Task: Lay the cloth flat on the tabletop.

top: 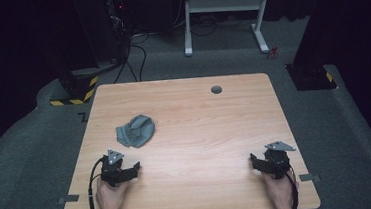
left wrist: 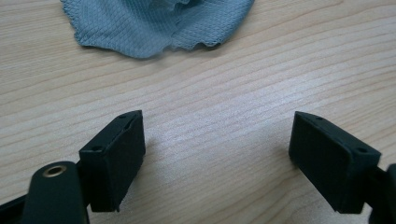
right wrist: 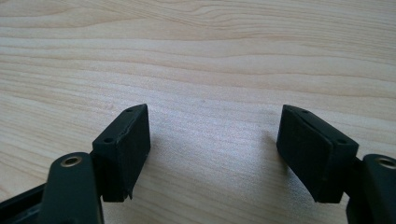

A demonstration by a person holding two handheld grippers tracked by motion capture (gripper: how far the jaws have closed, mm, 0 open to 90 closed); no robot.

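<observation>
A crumpled grey-blue cloth lies on the wooden table, left of centre. My left gripper rests near the table's front left, just short of the cloth, jaws open with nothing between them. In the left gripper view the cloth lies ahead of the open left gripper, apart from it. Near the front right my right gripper stands open over bare wood. The right gripper holds nothing in its own view.
A round grommet hole sits near the table's far edge. Behind the table stand a white desk frame, cables and dark stands on grey carpet. Tape strips mark the table's front corners.
</observation>
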